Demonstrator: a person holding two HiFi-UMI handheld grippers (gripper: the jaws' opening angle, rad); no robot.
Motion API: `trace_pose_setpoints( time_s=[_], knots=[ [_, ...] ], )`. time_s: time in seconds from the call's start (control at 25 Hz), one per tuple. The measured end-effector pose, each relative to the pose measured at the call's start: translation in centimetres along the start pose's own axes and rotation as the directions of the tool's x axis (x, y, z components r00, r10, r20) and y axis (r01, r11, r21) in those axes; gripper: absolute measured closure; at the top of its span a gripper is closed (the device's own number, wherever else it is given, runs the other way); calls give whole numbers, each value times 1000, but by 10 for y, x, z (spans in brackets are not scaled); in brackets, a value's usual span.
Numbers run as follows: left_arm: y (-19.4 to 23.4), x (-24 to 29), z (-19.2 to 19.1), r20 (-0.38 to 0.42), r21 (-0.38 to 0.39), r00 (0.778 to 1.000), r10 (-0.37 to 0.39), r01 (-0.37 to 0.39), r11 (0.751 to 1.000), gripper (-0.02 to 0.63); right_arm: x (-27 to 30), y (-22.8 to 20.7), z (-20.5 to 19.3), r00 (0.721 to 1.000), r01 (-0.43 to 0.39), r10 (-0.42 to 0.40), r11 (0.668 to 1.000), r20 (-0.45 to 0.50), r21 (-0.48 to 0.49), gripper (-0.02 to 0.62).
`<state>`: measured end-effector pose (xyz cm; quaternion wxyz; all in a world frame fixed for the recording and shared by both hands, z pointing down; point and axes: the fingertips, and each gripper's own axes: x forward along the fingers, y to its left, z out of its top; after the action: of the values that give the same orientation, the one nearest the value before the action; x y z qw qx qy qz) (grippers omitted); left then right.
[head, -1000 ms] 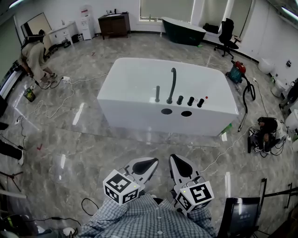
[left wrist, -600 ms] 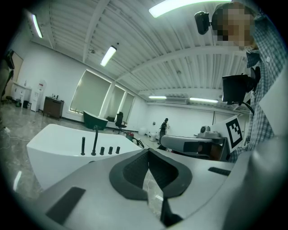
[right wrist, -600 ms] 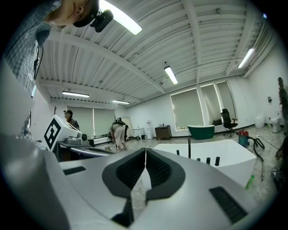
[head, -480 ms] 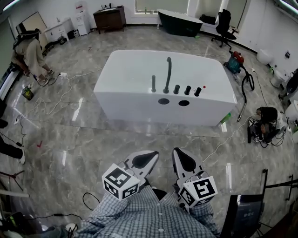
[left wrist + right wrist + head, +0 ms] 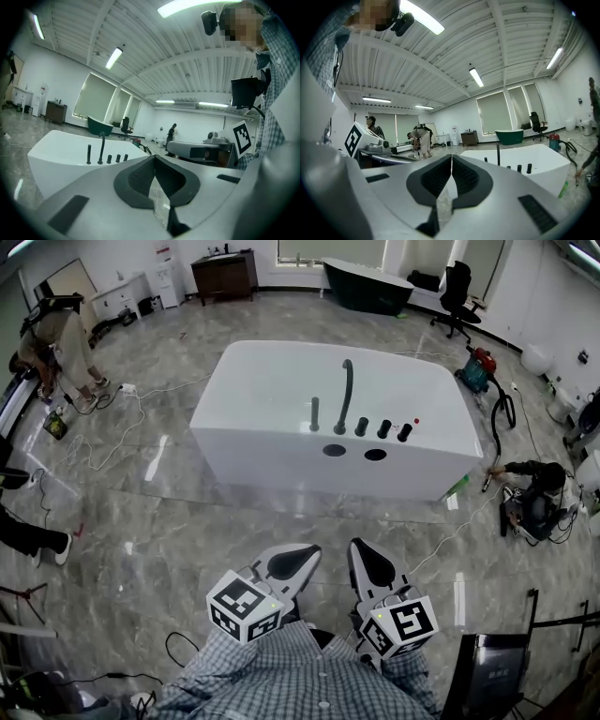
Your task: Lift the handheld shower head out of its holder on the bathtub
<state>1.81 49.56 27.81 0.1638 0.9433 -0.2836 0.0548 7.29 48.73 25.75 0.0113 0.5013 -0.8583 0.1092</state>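
Bathtub (image 5: 281, 463) higher in view than before; open floor (image 5: 234, 532) this side.

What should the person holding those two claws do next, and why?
Probably step closer to the white bathtub. Both the left claw and the right claw are shut, empty and held near the body, while the slim dark handheld shower head stands upright in its holder on the tub's rim, well out of reach.

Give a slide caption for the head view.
Left claw and right claw, both shut, face the white bathtub; shower head untouched.
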Motion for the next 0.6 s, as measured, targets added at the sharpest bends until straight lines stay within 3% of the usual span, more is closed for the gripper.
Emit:
trace_pose_setpoints(
  time_s=[0.2, 0.6],
  knots=[
    [44, 16, 17, 5, -8, 1000, 16, -16, 1000, 597, 45, -9, 15, 999, -26, 27, 999, 21, -34, 577],
    [140, 53, 50, -16, 15, 1000, -18, 18, 1000, 597, 157, -37, 26, 999, -31, 30, 999, 20, 24, 575]
  ],
)
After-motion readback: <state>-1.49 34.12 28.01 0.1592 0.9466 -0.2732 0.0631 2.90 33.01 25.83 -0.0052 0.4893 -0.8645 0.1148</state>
